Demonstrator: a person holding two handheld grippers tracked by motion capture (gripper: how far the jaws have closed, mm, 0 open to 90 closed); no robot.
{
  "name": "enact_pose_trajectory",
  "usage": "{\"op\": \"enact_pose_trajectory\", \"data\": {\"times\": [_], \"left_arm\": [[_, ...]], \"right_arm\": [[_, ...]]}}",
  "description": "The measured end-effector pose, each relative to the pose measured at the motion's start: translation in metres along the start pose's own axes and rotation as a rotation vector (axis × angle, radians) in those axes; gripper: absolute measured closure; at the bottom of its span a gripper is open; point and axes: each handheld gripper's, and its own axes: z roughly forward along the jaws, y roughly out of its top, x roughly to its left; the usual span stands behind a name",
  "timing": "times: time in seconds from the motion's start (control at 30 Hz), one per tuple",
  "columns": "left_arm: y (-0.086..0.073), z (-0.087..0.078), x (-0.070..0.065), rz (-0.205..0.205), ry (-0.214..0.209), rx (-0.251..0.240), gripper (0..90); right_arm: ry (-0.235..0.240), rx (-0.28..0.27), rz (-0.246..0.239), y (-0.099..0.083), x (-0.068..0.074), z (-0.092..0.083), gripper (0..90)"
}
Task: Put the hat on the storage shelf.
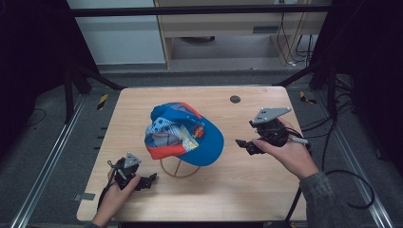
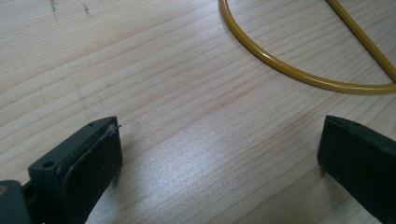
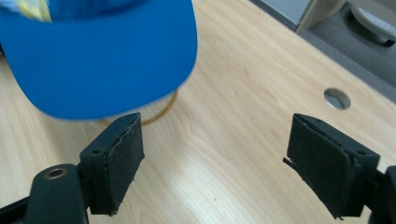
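A blue cap [image 1: 186, 133] with an orange band and a patterned crown sits on a yellow wire stand [image 1: 178, 171] at the middle of the wooden table [image 1: 247, 185]. My left gripper [image 1: 151, 180] rests low near the front left, open, its jaws pointing at the stand's base ring [image 2: 299, 70]. My right gripper [image 1: 243, 145] hovers just right of the cap's brim [image 3: 107, 65], open with nothing between its fingers [image 3: 116, 163].
A round cable hole [image 1: 235, 99] sits near the table's far edge, also seen as a hole [image 3: 337, 98] in the right gripper view. Cables [image 1: 351, 190] trail off the right side. Metal frame legs and a shelf stand beyond the table.
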Motion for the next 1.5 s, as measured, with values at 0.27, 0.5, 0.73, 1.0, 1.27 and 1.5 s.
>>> {"op": "enact_pose_trajectory", "data": {"times": [0.27, 0.5, 0.73, 1.0, 1.27, 1.5], "left_arm": [[0.0, 0.0, 0.0, 0.001, 0.0, 0.0, 0.0], [0.0, 0.0, 0.0, 0.0, 0.0, -0.001, 0.0], [0.0, 0.0, 0.0, -0.001, 0.001, -0.001, 0.0], [0.0, 0.0, 0.0, -0.001, 0.001, -0.002, 0.0], [0.0, 0.0, 0.0, -0.002, 0.001, -0.003, 0.0], [0.0, 0.0, 0.0, 0.003, 0.001, 0.001, 0.0]], "right_arm": [[-0.014, 0.025, 0.039, -0.038, -0.002, 0.01, 20.1], [-0.022, 0.04, 0.078, -0.064, -0.002, 0.021, 19.9], [-0.029, 0.066, 0.12, -0.091, -0.001, 0.034, 19.1], [-0.029, 0.092, 0.174, -0.116, 0.001, 0.047, 18.1], [-0.031, 0.106, 0.202, -0.131, 0.005, 0.056, 16.3], [-0.049, 0.113, 0.229, -0.139, 0.007, 0.067, 14.3]]}}
